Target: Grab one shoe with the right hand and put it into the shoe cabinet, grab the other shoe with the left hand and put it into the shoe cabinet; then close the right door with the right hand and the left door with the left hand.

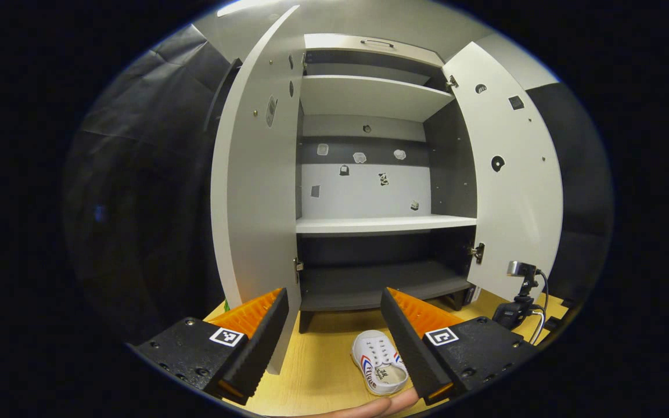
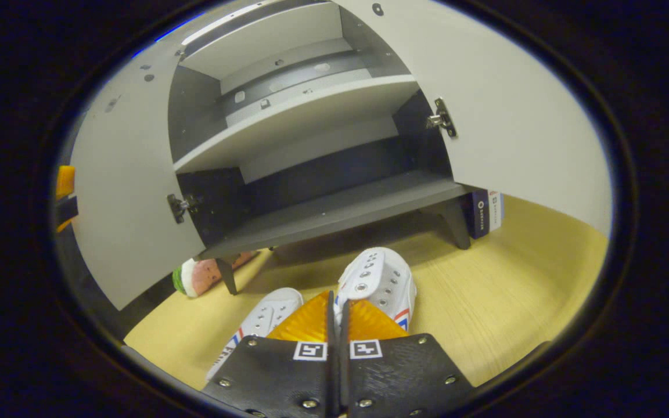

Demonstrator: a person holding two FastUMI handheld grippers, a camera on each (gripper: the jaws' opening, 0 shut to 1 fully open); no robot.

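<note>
At nine o'clock in the right gripper view we see one white shoe (image 2: pixel 259 325) on the floor, at twelve its mate (image 2: pixel 378 281) pinched by our closed right gripper (image 2: pixel 334 313), left gripper (image 1: pixel 334 325) spread wide, shoe cabinet (image 2: pixel 323 215) bare, both doors open—nothing stowed yet.

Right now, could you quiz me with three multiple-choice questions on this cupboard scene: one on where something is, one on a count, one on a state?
1. Where are the shoes?
A. on the wooden floor before the cabinet
B. on the middle shelf
C. on top of the cabinet

2. How many white shoes show in the right gripper view?
A. one
B. two
C. four

3. How do the cabinet doors stand?
A. both shut
B. one shut
C. both open

Answers:
1 A, the right shoe and left shoe lie on the floor.
2 B, a pair lies by the right tool.
3 C, the left door and right door swing wide.
</note>
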